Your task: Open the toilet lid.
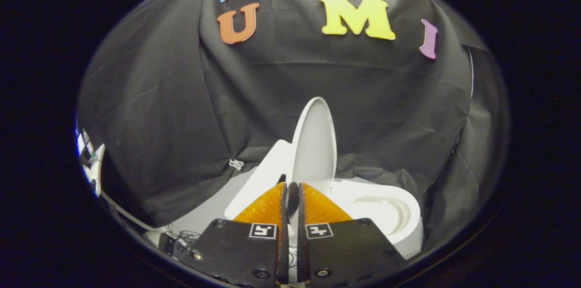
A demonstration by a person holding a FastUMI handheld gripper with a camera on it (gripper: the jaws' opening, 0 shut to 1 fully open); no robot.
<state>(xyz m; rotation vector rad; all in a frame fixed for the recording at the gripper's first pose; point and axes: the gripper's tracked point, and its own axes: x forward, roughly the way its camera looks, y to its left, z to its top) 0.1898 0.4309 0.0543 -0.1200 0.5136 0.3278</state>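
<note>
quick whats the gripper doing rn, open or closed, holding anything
gripper: closed on the edge of the raised toilet lid, which stands upright above the open bowl.

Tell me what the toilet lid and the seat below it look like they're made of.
The toilet lid, raised nearly upright with its edge between the gripper fingers, looks like smooth white moulded plastic with a soft sheen. The seat beside it looks matte white, plastic or possibly ceramic; the view leaves that open.
</note>
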